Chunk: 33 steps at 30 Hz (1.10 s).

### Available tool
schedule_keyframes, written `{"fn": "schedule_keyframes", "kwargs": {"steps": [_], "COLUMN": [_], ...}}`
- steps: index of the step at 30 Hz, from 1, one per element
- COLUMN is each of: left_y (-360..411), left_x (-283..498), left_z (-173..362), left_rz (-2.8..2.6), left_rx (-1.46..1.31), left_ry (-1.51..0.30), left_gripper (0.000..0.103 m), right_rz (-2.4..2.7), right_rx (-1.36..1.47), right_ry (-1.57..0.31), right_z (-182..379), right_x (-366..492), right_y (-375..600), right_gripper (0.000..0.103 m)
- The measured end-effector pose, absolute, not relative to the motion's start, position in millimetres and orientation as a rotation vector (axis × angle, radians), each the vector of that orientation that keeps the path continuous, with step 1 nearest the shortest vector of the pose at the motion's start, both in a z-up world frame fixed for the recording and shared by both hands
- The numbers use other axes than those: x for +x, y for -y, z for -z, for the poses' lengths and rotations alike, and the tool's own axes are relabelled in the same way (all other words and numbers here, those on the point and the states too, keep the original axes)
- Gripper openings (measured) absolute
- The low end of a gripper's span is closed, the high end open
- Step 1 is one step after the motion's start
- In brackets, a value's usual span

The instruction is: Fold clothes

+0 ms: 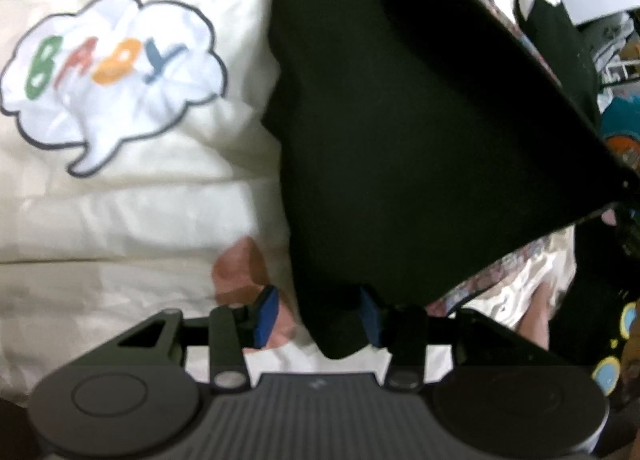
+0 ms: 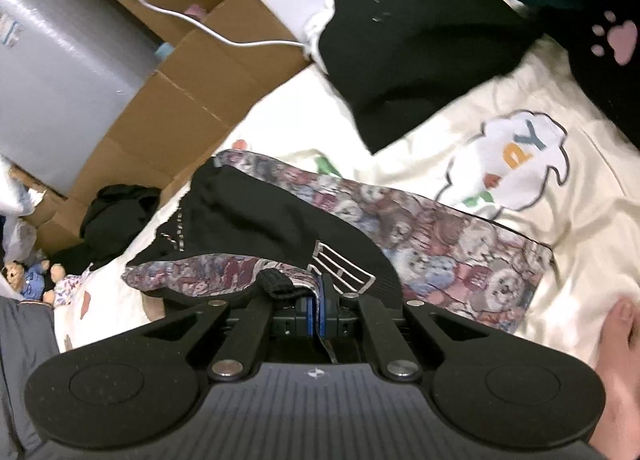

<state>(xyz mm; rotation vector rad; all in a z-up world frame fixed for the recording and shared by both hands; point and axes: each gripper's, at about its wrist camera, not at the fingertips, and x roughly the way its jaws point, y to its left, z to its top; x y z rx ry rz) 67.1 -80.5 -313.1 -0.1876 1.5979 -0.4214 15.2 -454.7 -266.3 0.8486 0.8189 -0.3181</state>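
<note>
Right claw (image 2: 319, 314): clenched on the bear-print garment (image 2: 448, 252); you hold its edge just above the cream bedding (image 2: 580, 196)
Left claw (image 1: 318, 314): partly parted; black cloth hangs between its pads; cannot tell whether you grip it
Risk: that corner may slip and skew your fold
</note>
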Motion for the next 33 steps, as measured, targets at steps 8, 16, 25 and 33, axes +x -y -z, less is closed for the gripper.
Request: {"fn": "schedule_keyframes", "kwargs": {"steps": [8, 16, 25, 33], "left_y": [84.8, 76.3, 87.4, 108.4], "left_x": [63.5, 57.9, 45.1, 41.2], "left_z": [327.7, 299.2, 264.6, 275.3], "left_rz": [0.432, 0.482, 0.555, 0.612], "left_rx": [-0.216, -0.240, -0.273, -0.280], "left_ry": [-1.575, -1.537, -1.496, -1.499], "left_gripper": [0.009, 0.007, 0.006, 0.006], "right_rz": [0.336, 0.344, 0.399, 0.427], "right_rx": [0.890, 0.892, 0.889, 0.858], "right_ry": [-0.834, -0.844, -0.816, -0.785], "right_z": [284.1, 288.8, 276.9, 270.5], "right_x": [12.2, 10.4, -2.8, -13.8], "right_y": [467.4, 469.5, 482.4, 503.6], "right_gripper": [0.003, 0.003, 0.003, 0.003]}}
